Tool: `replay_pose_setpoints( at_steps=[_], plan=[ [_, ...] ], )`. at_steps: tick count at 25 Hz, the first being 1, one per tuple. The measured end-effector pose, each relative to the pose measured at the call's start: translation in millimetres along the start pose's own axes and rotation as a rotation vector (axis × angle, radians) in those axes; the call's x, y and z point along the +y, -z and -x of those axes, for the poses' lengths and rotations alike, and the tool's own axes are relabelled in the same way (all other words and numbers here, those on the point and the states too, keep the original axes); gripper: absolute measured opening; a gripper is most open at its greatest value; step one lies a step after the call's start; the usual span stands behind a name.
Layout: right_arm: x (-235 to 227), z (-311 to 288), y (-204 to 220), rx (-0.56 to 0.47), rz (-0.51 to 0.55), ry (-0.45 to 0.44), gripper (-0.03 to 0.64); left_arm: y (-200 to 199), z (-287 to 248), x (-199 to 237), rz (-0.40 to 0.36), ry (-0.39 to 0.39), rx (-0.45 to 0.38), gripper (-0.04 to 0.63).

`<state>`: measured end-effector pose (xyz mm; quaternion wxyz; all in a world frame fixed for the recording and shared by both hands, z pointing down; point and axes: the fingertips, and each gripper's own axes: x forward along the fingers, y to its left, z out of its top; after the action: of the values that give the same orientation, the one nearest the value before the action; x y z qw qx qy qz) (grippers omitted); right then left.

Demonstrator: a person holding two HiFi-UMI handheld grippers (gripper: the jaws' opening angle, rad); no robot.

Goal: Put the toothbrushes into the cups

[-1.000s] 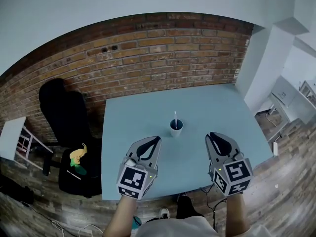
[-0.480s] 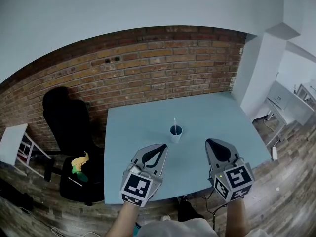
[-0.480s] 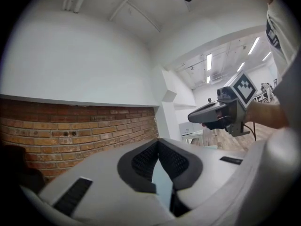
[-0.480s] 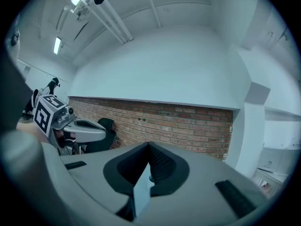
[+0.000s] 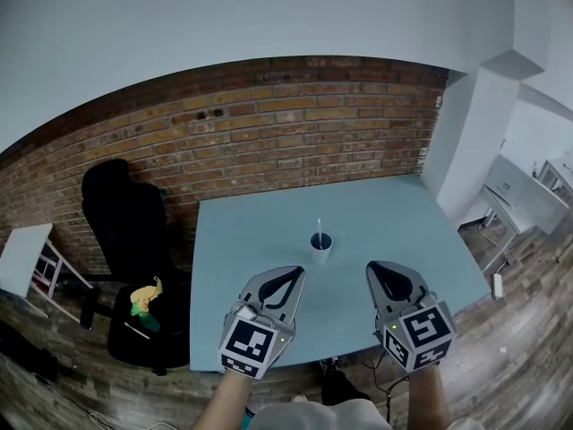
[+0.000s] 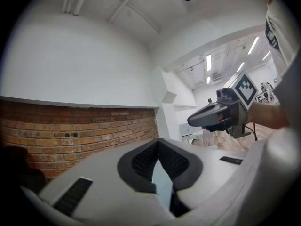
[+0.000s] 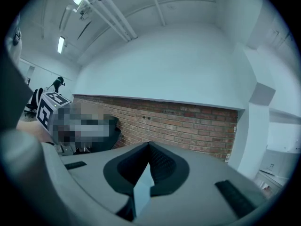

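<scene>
Seen from the head view, the slim white toothbrush stands in the small dark-blue cup mid-way across the pale blue counter. The left claw and right claw hover well short of it, apparently finished. The left gripper view shows the left claw clenched on nothing. The right gripper view shows the right claw clenched too, and empty.

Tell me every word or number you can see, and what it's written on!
No words or numbers can be read anywhere in these pictures.
Left marker cube on the left tongs: black-and-white square pattern, not letters.
Right marker cube on the right tongs: the same kind of pattern, not letters.
Cup and toothbrush: too small to show any print.
</scene>
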<state>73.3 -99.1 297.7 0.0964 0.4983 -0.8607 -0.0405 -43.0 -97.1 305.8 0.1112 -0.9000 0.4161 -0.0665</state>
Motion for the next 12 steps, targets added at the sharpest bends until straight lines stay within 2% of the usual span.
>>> replay_pose_setpoints(
  at_steps=[12],
  plan=[
    [7.3, -4.7, 6.4, 0.014, -0.024, -0.015, 0.020, 7.2, 5.8, -0.9, 0.004, -0.007, 0.019, 0.014]
  ],
)
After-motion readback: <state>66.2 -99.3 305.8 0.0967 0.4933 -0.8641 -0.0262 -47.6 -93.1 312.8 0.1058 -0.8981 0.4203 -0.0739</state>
